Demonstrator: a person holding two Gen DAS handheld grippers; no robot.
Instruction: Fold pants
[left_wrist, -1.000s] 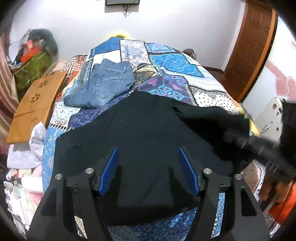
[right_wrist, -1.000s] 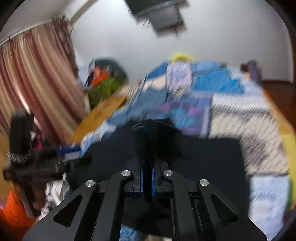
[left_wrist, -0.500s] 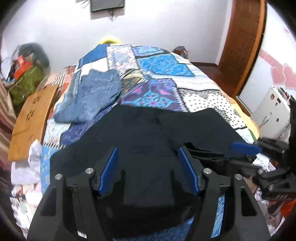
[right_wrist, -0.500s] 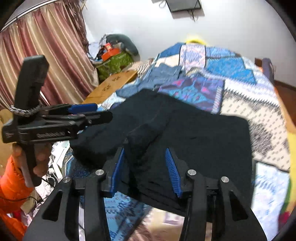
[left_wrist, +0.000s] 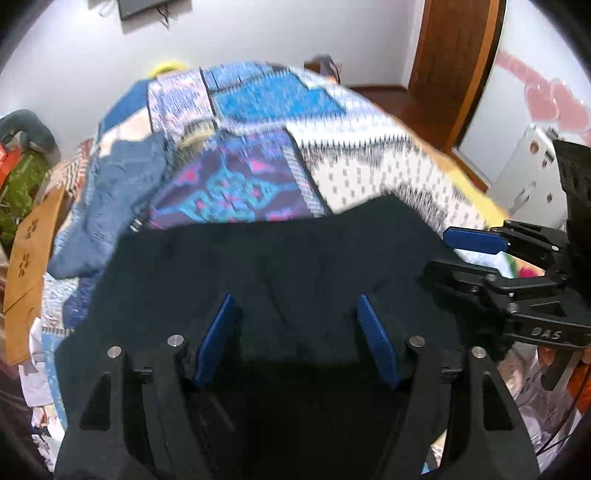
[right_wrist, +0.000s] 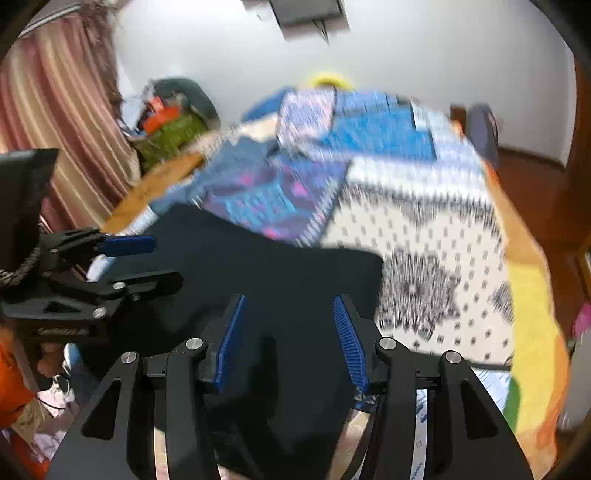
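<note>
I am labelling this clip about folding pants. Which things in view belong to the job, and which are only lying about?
Part of the job:
black pants, spread on the bed
left gripper, open
right gripper, open

Only lying about:
blue jeans, folded on the patchwork bedspread
wooden board beside the bed
green bundle
striped curtain

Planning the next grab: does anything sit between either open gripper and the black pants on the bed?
Nothing visible does. The left gripper and right gripper both hover open directly over the black pants; the folded jeans lie off to the side.
</note>
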